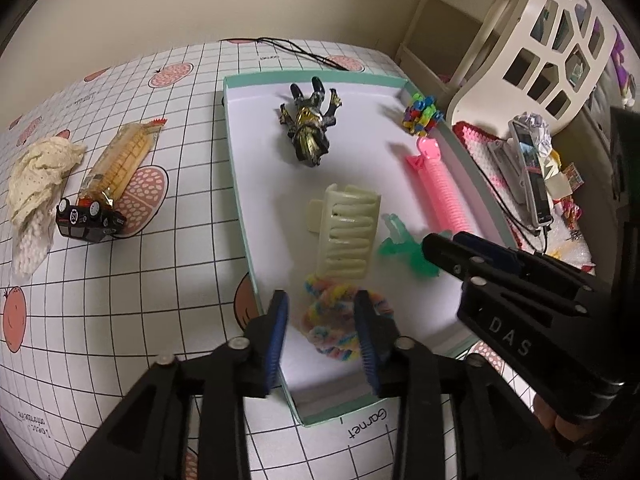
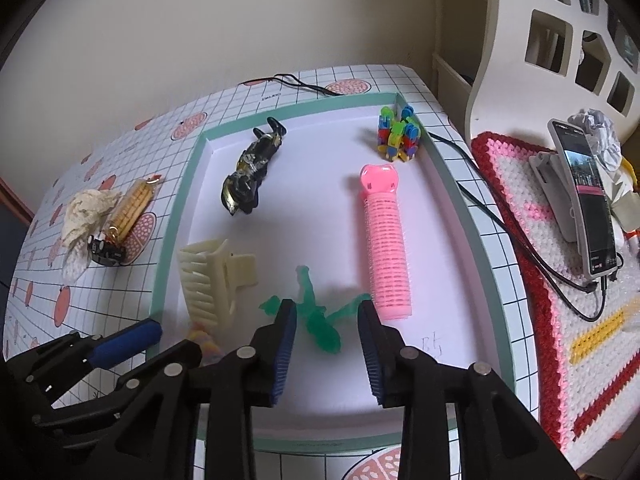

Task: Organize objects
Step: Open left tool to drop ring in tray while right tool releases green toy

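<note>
Your left gripper (image 1: pixel 320 336) and right gripper (image 2: pixel 328 340) stand spread, pinching nothing: scrunchie (image 1: pixel 336 320), green figure (image 2: pixel 320 320) + 4 items in tray (image 2: pixel 176 200); car (image 1: pixel 90 220), corn (image 1: pixel 120 160), cloth (image 1: pixel 36 184) left outside.

hair claw (image 1: pixel 346 232) in tray (image 1: pixel 240 184), car (image 1: pixel 89 220) outside

Fuzzy yarn scrunchie (image 1: pixel 344 320), translucent green plastic figure (image 2: pixel 320 320), matt paper tray (image 2: pixel 180 200)

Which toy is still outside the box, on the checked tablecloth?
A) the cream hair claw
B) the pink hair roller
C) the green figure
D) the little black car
D: the little black car sits on the tablecloth left of the box.
</note>
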The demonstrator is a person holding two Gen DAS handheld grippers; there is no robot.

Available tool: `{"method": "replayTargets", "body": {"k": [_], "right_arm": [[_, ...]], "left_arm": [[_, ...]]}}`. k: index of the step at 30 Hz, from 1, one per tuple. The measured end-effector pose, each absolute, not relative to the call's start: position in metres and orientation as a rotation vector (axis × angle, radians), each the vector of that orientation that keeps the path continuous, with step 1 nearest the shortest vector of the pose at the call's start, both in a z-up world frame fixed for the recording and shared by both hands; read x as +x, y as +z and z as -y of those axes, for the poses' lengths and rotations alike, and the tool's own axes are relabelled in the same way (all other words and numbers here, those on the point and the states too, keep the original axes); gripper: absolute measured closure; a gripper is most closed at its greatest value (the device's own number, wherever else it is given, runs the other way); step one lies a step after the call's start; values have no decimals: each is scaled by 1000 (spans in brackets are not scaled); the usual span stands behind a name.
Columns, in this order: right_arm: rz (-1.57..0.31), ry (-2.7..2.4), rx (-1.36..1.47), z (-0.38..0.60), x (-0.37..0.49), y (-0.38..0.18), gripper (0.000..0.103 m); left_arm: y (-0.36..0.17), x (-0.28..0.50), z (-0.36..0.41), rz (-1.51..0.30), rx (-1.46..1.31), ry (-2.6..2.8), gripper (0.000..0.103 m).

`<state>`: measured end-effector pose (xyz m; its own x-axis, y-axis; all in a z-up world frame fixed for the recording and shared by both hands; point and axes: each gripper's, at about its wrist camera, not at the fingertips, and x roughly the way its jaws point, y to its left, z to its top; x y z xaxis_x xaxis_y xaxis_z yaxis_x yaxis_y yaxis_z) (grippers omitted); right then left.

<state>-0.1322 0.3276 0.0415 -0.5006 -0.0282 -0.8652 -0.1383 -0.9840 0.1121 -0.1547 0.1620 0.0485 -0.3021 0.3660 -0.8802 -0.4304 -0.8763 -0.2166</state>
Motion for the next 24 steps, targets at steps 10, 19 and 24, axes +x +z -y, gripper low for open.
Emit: {"method": "replayTargets", "body": {"k": [10, 19, 24], "right_arm": [[-293, 2674, -1488, -334, -128, 47, 52], [-291, 2672, -1486, -335, -130, 46, 51], [-280, 2685, -1488, -332, -129, 46, 51]], "left_arm": [[53, -156, -157, -50, -1450, 2187, 53], [54, -156, -152, -40, -1442, 2193, 38], [56, -159, -148, -11, -1445, 2208, 38]]}}
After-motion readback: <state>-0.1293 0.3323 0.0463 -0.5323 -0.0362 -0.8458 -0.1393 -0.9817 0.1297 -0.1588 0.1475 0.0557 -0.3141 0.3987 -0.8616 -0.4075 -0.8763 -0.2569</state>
